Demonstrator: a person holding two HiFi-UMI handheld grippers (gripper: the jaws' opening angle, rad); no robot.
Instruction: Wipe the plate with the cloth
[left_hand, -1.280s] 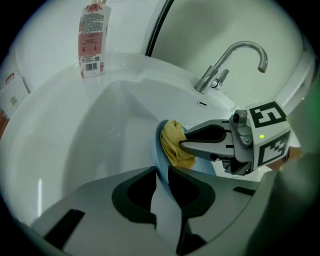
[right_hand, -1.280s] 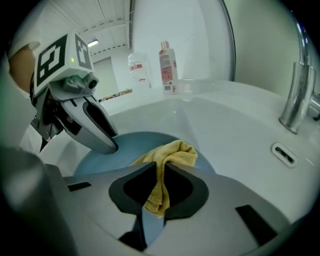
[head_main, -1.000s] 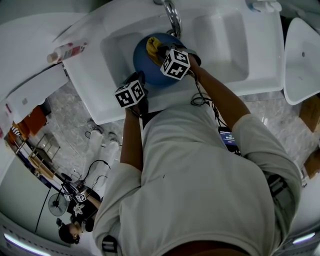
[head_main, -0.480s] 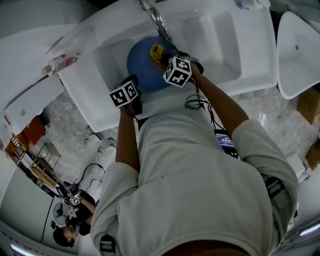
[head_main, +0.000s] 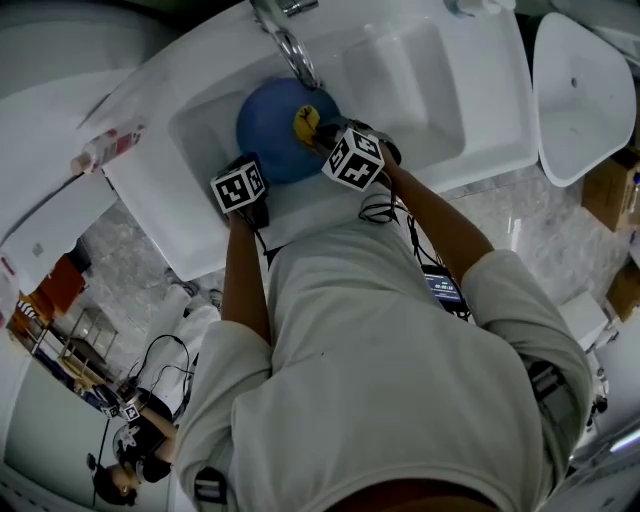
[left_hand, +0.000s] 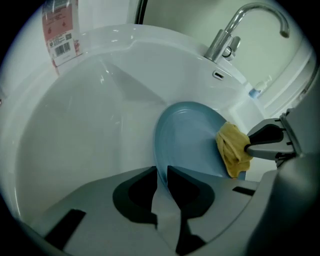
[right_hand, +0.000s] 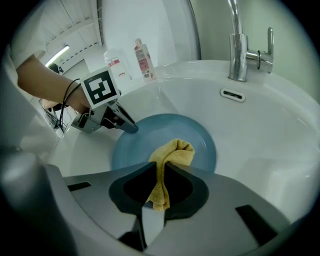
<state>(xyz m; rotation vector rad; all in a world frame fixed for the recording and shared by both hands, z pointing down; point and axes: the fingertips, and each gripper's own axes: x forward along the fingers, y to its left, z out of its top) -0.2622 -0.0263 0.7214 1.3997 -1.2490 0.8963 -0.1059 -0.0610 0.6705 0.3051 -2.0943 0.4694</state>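
**Head view.** A white sink (head_main: 400, 70) holds a blue plate (head_main: 268, 130) in its left basin, below the tap (head_main: 290, 45). The left gripper (head_main: 245, 180) meets the near left edge of the plate. The right gripper (head_main: 325, 140) reaches over the plate's right side, with a yellow cloth (head_main: 306, 122) at its tip. Each gripper shows its cube of square markers from above, and the jaws themselves cannot be read from here.

**Left gripper view.** The left gripper (left_hand: 161, 172) has its jaws drawn in to a narrow gap, and they have just been closing. The rim of the plate (left_hand: 192, 137) runs straight down between them and is pinched there. The cloth (left_hand: 232, 147) lies against the plate's right edge, carried by the right gripper (left_hand: 250, 144), which enters from the right. The basin wall (left_hand: 75, 125) fills the left of the frame. The tap (left_hand: 235, 27) stands at the far rim, and a labelled bottle (left_hand: 60, 30) stands at the upper left.

**Right gripper view.** The right gripper (right_hand: 159, 170) has its jaws nearly together, clamped on a fold of the cloth (right_hand: 172, 152). The bunched end of the cloth rests on the face of the plate (right_hand: 145, 132), and a tail hangs down in the gap. The left gripper (right_hand: 127, 125) touches the plate's far left rim. The tap (right_hand: 237, 45) rises behind, and two bottles (right_hand: 144, 60) stand on the sink's edge.
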